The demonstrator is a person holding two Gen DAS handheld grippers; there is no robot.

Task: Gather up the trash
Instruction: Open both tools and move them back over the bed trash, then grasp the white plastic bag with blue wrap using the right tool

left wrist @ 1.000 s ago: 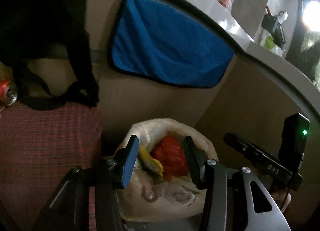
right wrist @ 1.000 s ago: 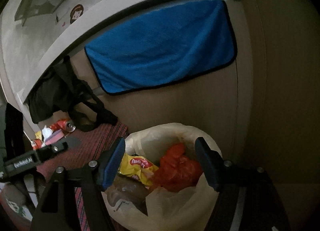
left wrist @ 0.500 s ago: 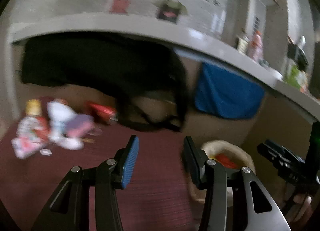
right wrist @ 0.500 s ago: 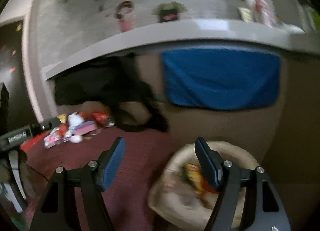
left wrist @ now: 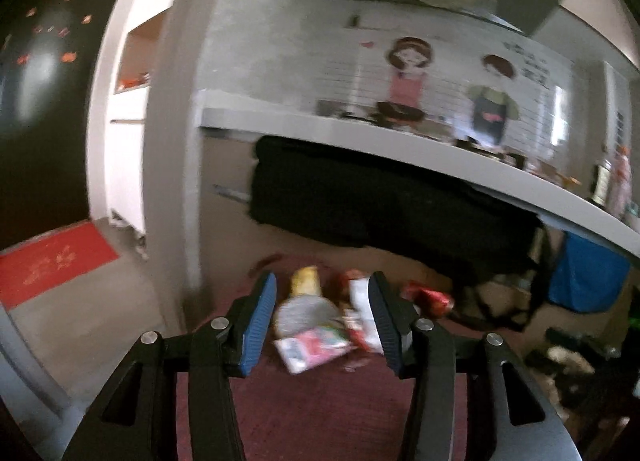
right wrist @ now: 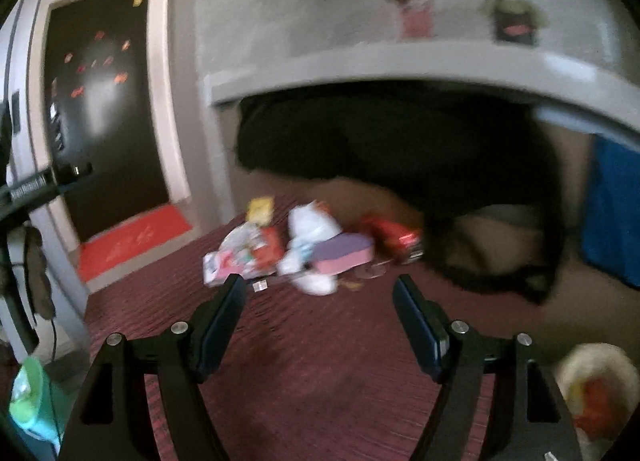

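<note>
Lying ahead of both empty, spread claws (left wrist: 322, 315) (right wrist: 320, 315): the trash pile (right wrist: 296, 249).

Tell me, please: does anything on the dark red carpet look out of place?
Yes. A loose pile of wrappers and packets lies scattered on the dark red carpet below the grey counter, not in the white trash bag at the right.
</note>
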